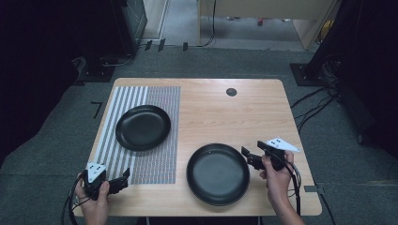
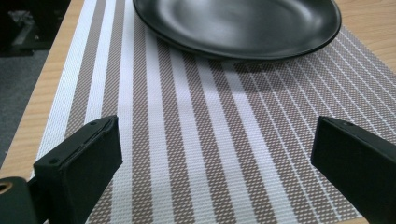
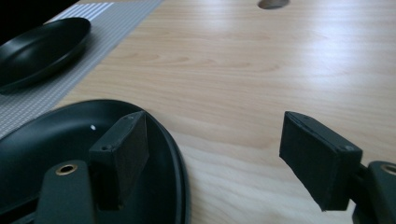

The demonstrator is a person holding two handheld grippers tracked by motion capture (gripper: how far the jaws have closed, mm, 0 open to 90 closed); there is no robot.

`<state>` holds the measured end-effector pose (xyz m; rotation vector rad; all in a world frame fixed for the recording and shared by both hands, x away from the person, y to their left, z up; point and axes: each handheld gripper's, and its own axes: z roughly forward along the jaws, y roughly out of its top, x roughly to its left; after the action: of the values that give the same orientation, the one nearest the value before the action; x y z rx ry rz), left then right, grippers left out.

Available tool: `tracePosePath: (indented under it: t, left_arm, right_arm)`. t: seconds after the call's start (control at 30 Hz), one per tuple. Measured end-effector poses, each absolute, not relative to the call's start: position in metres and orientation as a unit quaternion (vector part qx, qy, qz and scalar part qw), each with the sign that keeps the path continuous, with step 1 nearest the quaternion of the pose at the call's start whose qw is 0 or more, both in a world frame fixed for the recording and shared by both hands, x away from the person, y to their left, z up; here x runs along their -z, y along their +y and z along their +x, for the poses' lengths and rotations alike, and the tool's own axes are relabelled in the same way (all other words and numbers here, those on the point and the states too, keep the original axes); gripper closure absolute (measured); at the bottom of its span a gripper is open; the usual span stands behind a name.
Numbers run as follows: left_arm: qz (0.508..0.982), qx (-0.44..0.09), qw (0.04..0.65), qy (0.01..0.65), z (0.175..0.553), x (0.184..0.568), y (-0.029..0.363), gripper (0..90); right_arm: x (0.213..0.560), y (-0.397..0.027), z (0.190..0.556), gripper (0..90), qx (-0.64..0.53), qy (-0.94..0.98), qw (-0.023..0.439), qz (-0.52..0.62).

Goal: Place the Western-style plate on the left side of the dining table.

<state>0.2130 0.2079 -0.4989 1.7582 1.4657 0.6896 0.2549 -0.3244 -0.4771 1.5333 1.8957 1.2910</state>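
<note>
Right gripper (image 1: 249, 156), jaws apart astride the rim of the round, shallow black plate (image 1: 218, 174) at lower centre; plate probably rigid, slick, fairly light, so pinch the thin rim.

Place: a lab recording room.
Signs: black cables (image 1: 312, 105) on grey carpet beside the pale wooden table (image 1: 225, 112); dark stands.

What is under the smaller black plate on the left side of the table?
The smaller black plate lies on a striped woven placemat, which rests on the wooden table. The mat's stripes run on beneath the plate; the part under it is covered, so anything else there cannot be seen.
</note>
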Motion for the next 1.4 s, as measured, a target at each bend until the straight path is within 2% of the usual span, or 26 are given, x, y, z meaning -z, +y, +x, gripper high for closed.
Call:
tracePosePath:
  t: [0.87, 1.4]
  left_arm:
    - [0.698, -0.275, 0.329, 0.574, 0.205, 0.513, 0.237, 1.8]
    - [0.697, -0.273, 0.321, 0.581, 0.202, 0.516, 0.25, 1.8]
  right_arm:
    - [0.505, -0.411, 0.203, 23.2, -0.42, 0.641, 0.231, 0.599]
    - [0.518, -0.446, 0.187, 22.9, -0.388, 0.632, 0.234, 0.628]
